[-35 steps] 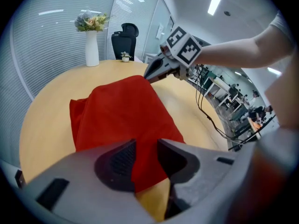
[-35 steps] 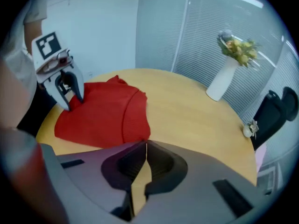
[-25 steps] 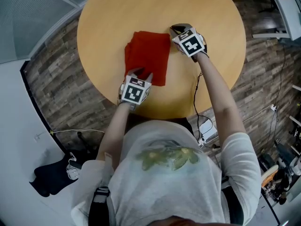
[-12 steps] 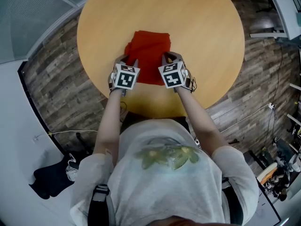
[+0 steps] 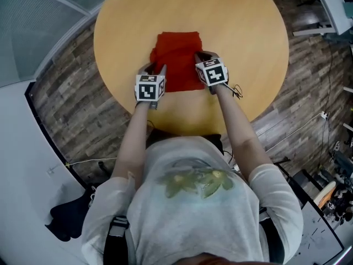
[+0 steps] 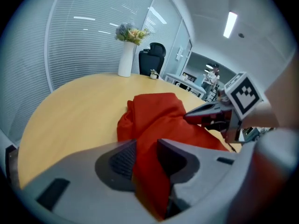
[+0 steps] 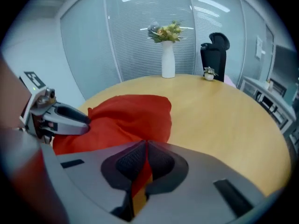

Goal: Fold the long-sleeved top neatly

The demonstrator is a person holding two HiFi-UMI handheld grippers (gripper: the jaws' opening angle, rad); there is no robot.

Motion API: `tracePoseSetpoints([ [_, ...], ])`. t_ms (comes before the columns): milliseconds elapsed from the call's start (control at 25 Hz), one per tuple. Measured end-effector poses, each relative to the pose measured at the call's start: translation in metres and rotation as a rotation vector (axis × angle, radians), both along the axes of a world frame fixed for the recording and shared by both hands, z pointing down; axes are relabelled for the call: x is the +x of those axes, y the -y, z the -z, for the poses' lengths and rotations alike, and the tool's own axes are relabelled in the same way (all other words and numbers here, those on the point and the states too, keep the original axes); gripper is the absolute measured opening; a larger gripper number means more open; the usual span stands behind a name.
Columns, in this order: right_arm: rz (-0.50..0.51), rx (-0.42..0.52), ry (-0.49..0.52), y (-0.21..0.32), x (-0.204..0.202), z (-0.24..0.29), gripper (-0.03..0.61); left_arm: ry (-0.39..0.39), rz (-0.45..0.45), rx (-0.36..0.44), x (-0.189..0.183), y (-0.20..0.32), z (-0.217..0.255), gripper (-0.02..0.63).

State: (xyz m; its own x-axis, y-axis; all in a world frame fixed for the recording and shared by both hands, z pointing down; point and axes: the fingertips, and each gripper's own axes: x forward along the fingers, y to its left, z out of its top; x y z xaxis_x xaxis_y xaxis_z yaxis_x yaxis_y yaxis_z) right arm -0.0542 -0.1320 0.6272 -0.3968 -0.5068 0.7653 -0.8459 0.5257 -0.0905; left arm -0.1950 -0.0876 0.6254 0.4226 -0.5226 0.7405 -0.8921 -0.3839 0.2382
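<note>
Gripping the near edge of the part-folded top (image 5: 177, 51) on the table (image 5: 248, 32): left gripper (image 6: 146, 158) clamps a thick bunch, right gripper (image 7: 145, 164) pinches a thin hem. Best lifted level, edges kept aligned.

Lighting: bright, even, from ceiling strip lights (image 6: 230, 24); faint sheen on tabletop (image 5: 242, 32), shadows soft. Gripper views: heavy fisheye bending, black corners; left hand-held gripper (image 6: 147, 146) and right hand-held gripper (image 7: 145, 146) blurred in near foreground. Head view: sharp, edges curved.
</note>
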Motion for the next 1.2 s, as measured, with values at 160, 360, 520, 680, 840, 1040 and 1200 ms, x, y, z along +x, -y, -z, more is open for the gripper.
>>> tracePoseSetpoints([
  [160,-0.109,0.084,0.118,0.002,0.015,0.047,0.023,-0.019,-0.026,0.003,0.0,0.003,0.022,0.126],
  [360,-0.198,0.168,0.209,-0.041,0.024,0.09,0.023,-0.084,0.005,0.097,-0.013,-0.011,0.066,0.126],
  [520,-0.256,0.269,0.179,-0.074,0.024,0.116,0.023,-0.122,0.017,0.164,-0.019,-0.027,0.094,0.126],
  [680,-0.279,0.329,0.169,-0.096,0.02,0.14,0.023,-0.132,0.012,0.258,-0.013,-0.038,0.124,0.124],
  [840,-0.306,0.353,0.2,-0.115,0.018,0.166,0.023,-0.142,-0.006,0.352,-0.005,-0.049,0.156,0.096],
  [1040,-0.298,0.389,0.236,-0.135,0.014,0.199,0.023,-0.139,-0.028,0.388,0.011,-0.071,0.186,0.006],
  [1200,-0.278,0.423,0.276,-0.148,0.001,0.219,0.023,-0.156,-0.051,0.382,0.022,-0.087,0.2,0.005],
])
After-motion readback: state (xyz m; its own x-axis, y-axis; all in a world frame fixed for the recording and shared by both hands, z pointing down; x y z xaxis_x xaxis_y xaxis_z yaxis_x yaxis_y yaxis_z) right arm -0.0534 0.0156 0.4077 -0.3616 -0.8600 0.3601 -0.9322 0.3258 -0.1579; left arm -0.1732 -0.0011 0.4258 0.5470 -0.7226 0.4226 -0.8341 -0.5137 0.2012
